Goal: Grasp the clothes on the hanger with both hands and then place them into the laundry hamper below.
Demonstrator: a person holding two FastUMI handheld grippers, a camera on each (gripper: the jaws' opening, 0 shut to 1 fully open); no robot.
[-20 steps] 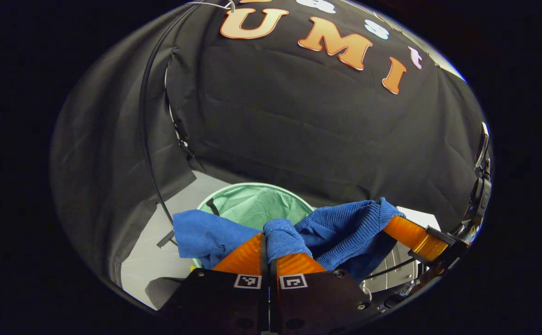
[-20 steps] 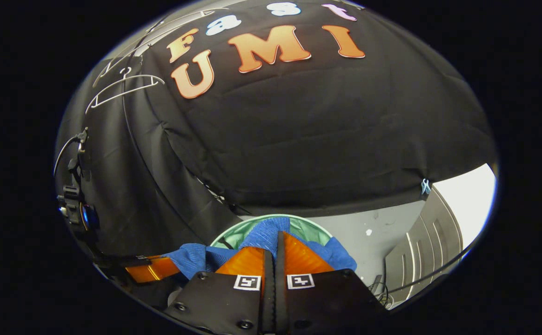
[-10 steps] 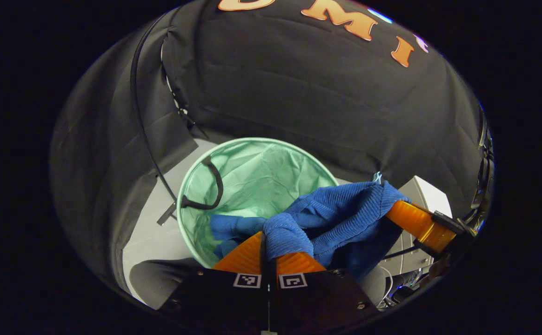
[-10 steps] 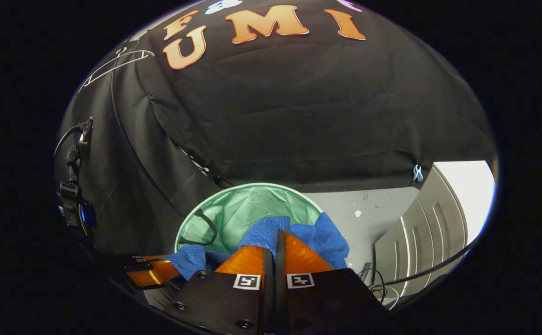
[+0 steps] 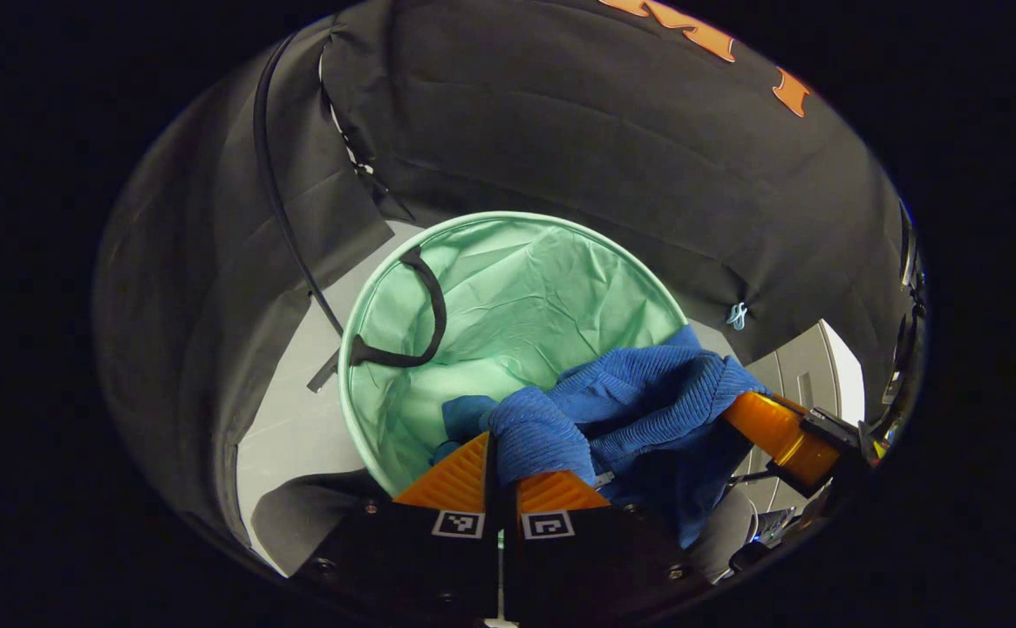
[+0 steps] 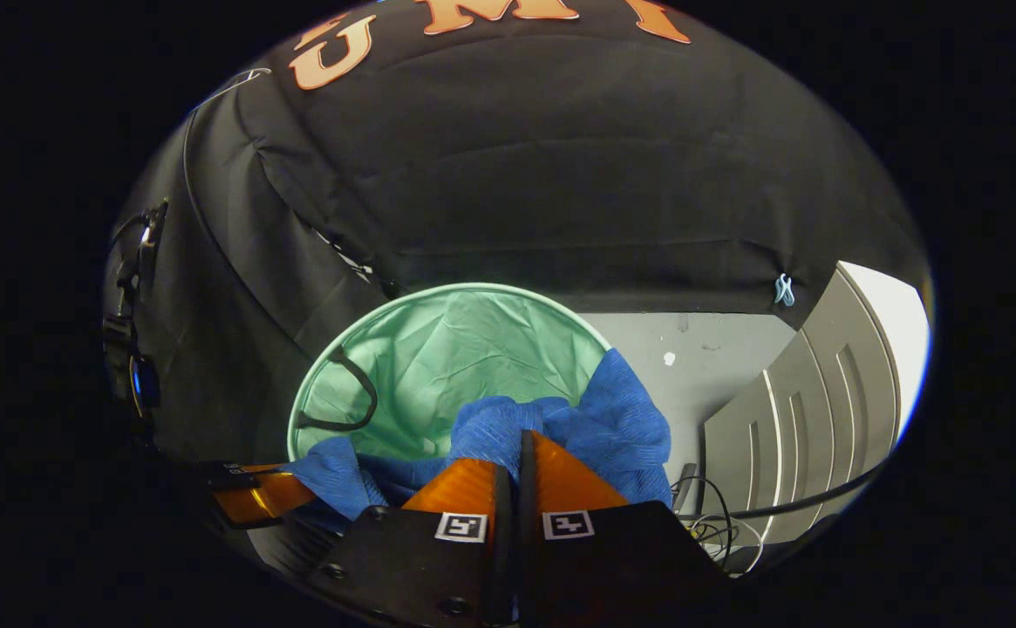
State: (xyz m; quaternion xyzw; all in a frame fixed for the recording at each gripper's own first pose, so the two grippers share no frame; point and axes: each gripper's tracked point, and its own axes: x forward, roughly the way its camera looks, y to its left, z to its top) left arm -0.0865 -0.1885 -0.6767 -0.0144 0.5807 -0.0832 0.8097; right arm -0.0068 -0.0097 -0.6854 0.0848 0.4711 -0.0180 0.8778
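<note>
Blue garment point(image 5: 647, 392) pinched by both grippers' fingers over green hamper point(image 5: 516, 288), black strap point(image 5: 420, 314) inside.

Both grippers have come down toward the hamper point(image 5: 403, 253), whose green mouth now looms much larger and fully open. The blue garment point(image 5: 638, 392) has dropped from above the rim to hang partly inside it.
</note>
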